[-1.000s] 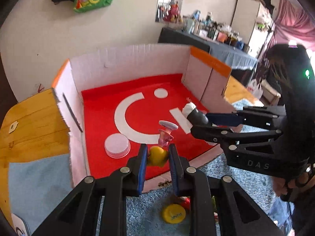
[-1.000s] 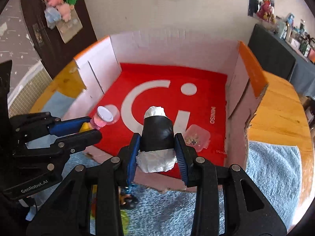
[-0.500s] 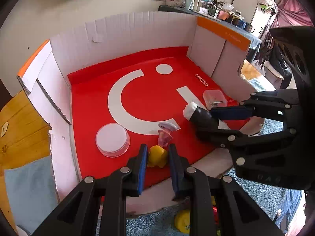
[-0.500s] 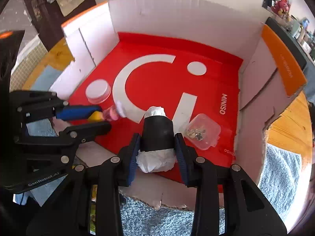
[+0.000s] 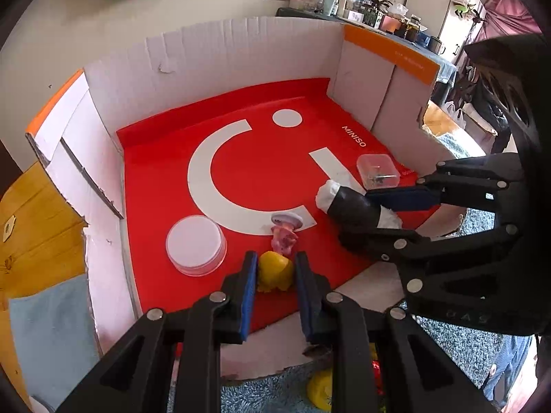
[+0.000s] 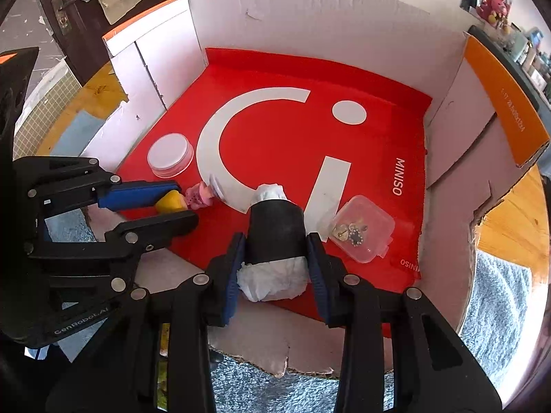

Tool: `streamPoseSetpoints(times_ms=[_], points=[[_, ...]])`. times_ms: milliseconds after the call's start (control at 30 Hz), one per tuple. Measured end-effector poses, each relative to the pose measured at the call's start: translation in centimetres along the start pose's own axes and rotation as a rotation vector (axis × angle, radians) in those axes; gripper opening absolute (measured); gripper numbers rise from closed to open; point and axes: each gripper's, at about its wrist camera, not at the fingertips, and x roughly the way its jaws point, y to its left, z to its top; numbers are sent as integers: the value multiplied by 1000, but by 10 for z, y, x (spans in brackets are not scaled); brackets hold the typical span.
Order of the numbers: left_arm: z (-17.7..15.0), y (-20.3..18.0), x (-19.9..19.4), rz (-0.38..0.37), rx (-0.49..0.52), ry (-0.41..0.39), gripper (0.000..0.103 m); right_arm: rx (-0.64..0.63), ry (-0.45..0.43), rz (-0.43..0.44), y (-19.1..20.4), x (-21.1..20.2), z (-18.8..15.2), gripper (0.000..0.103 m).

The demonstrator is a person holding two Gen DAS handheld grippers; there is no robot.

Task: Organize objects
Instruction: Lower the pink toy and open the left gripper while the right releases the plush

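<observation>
Your left gripper (image 5: 275, 275) has its fingers (image 5: 248, 275) closed narrow on a small yellow toy (image 5: 274, 272), which carries a pink figure (image 5: 284, 237) with a pale disc on top. The toy is low over the red mat (image 5: 261, 158) near the front edge of the box (image 5: 241, 55), just right of a round clear tub (image 5: 195, 241) with a white lid that sits near the mat's front left corner. Your right gripper (image 6: 277, 251) has its fingers (image 6: 315, 258) closed on a black roll (image 6: 275, 232) with white paper sticking out of both ends; it is held over the mat's front edge, right of the toy and apart from it. Just to the right of the roll, a small clear case (image 6: 361, 229) holding tiny trinkets lies on the mat near the front right corner. The box is white cardboard with orange-edged flaps, open at the top, and its floor is the red mat with a large white curve, dot and bar. It stands on a wooden bench (image 6: 513, 220) with a grey-blue towel (image 6: 499, 306) under its front.
</observation>
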Motion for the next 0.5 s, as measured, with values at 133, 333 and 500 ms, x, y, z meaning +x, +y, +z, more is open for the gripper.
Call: streamPoseSetpoints(times_ms=[133,333,500], points=[[0,0,0,-2,1,-3,22,3,-1,-6,-1,-1,-1,43],[-1,0,-1,-12,-3,-2,23,16,-10,-10,-6,-5,-3,56],[0,1,-3,-13,-6,-7,24,9,-15,-19,-4,-5,-6,57]])
